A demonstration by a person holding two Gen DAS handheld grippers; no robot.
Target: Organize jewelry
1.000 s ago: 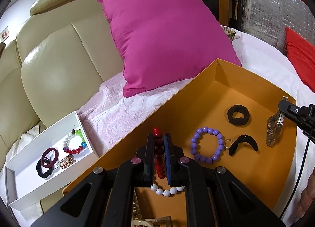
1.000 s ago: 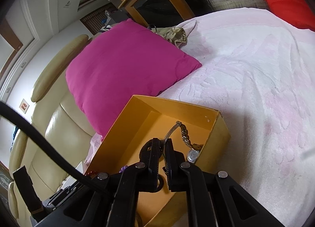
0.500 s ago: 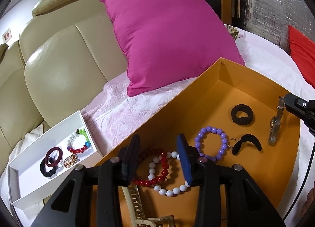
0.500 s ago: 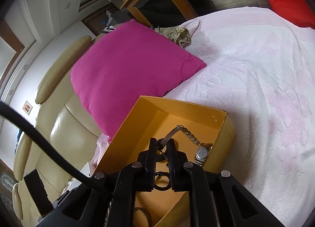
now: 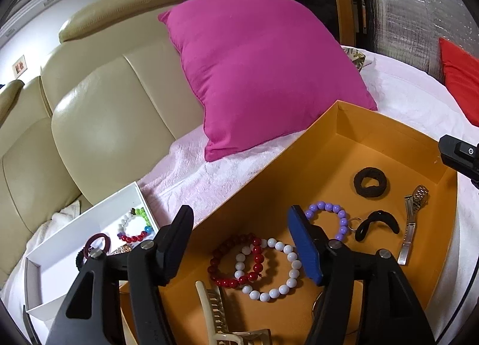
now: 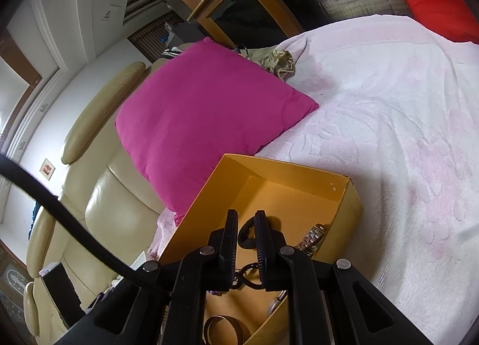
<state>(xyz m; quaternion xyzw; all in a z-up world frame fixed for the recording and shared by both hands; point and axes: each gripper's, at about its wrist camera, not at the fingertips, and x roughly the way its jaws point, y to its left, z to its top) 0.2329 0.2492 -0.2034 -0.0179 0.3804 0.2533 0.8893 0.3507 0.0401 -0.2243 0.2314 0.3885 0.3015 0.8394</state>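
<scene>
An orange box (image 5: 299,147) lies on the bed. In it are a red bead bracelet (image 5: 233,264), a white bead bracelet (image 5: 269,267), a purple bead bracelet (image 5: 332,216), a black scrunchie (image 5: 370,182), a black clip (image 5: 377,222), a metal watch (image 5: 414,219) and a cream hair claw (image 5: 218,315). My left gripper (image 5: 242,225) is open wide above the red and white bracelets. My right gripper (image 6: 245,225) stands slightly open over the box (image 6: 299,171), empty, with the scrunchie (image 6: 247,234) and watch (image 6: 312,238) below it.
A white tray (image 5: 60,255) at the left holds a multicolour bead bracelet (image 5: 134,225), a maroon hair tie (image 5: 97,243) and other small pieces. A magenta pillow (image 5: 257,75) leans on the cream headboard (image 5: 104,105). Pink bedspread (image 6: 389,135) surrounds the box. A red cushion (image 5: 461,81) lies far right.
My left gripper opened and let go of the red bracelet, which now lies in the box by the white one. My right gripper released the watch, opened slightly and rose.
</scene>
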